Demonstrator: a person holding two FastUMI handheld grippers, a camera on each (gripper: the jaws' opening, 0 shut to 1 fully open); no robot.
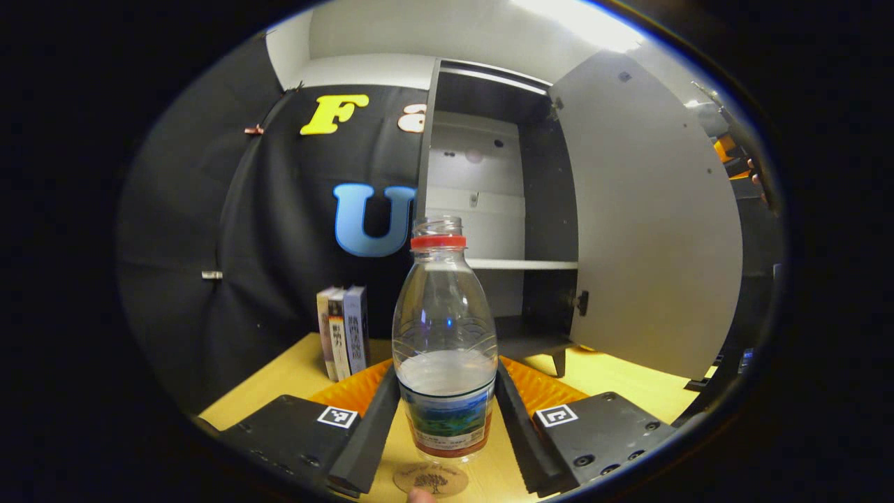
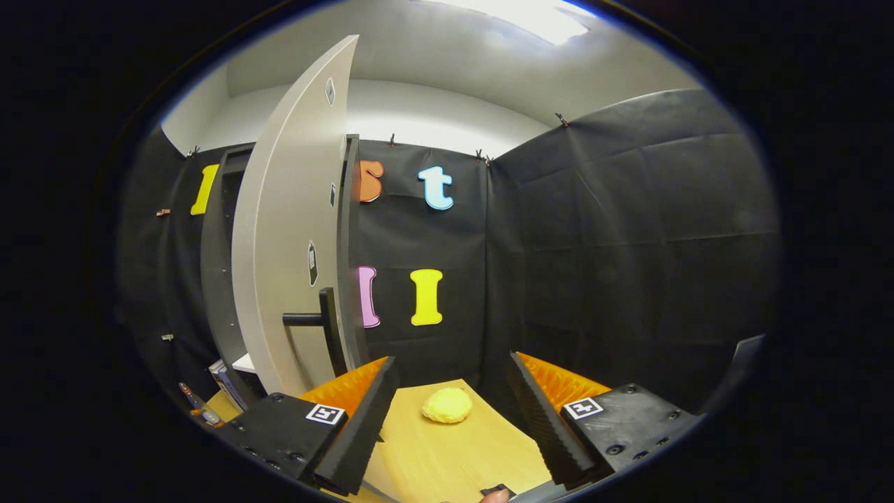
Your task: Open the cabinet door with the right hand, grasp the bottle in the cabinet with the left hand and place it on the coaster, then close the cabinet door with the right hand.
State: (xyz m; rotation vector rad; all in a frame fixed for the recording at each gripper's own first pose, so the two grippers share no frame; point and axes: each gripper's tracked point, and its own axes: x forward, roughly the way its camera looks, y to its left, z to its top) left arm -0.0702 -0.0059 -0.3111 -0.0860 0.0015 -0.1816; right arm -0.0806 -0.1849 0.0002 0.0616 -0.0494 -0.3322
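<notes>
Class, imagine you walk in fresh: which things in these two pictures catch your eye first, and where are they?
A clear bottle with a red neck ring stands upright between the left gripper's fingers, just above a round coaster. Behind it, the cabinet door hangs wide open. In the right gripper view, a yellow lump sits on the table.

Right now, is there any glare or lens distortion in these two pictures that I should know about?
Left gripper view: a ceiling light blows out the top, and the fisheye bows the open cabinet door; the bottle stays sharp. Right gripper view: similar glare overhead, the door's edge curves strongly, and the yellow lump looks slightly soft.
</notes>
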